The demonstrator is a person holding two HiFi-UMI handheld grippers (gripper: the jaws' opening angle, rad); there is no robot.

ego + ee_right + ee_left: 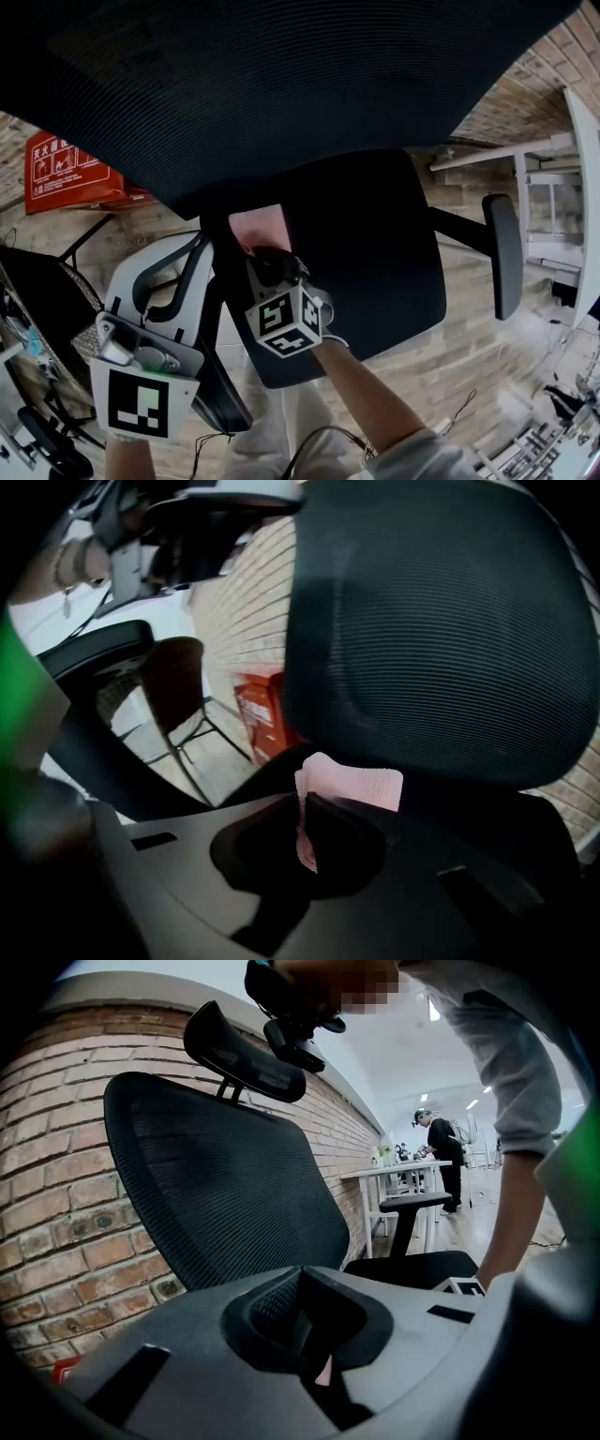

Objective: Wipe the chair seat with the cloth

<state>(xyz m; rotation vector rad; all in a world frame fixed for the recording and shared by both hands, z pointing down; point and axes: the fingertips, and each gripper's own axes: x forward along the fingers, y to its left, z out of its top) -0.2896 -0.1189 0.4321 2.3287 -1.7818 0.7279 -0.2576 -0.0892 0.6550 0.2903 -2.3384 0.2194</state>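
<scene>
The black chair seat (375,244) lies below the mesh backrest (281,84). A pink cloth (261,228) rests on the seat's rear left part. My right gripper (267,261) is shut on it; in the right gripper view the cloth (361,785) is pinched between the jaws of the right gripper (305,822) and folds out beyond them. At the seat's left edge my left gripper (202,253) stands beside the cloth. In its own view the left gripper (314,1335) has its jaws together, with only a pink sliver showing low in the slit.
The right armrest (503,253) sticks out past the seat. A red box (66,173) stands against the brick wall at the left. Another dark chair (37,291) is at the far left and a white table (586,187) at the right. A person (441,1147) stands far off.
</scene>
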